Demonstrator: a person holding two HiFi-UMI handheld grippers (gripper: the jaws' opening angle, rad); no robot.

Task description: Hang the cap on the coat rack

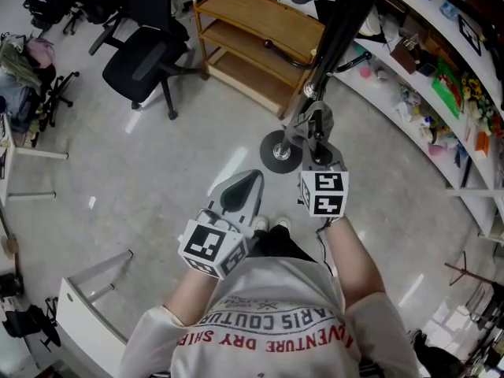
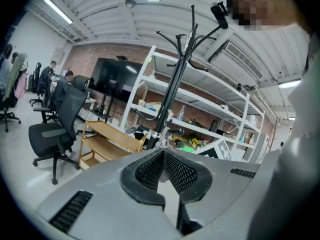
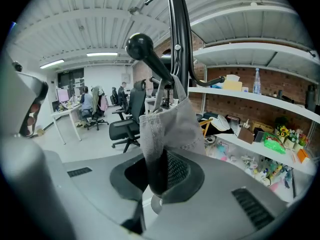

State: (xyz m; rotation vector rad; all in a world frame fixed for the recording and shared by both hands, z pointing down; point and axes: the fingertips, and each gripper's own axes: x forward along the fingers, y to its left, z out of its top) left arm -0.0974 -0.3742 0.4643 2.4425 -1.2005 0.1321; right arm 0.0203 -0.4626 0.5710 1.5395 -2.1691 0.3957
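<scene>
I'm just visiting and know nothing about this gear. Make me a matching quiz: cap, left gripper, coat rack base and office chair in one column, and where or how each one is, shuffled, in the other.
Things:
1. cap
2. left gripper
3. coat rack base
4. office chair

Places or states:
A. left of the wooden shelf unit in the head view
B. pinched in the right gripper
C. nothing between its jaws
D. on the floor near the person's shoes

Pairs: 1-B, 2-C, 3-D, 4-A

Crumpled grey cap (image 3: 172, 124), just beside upright black coat rack (image 3: 179, 44)
</scene>
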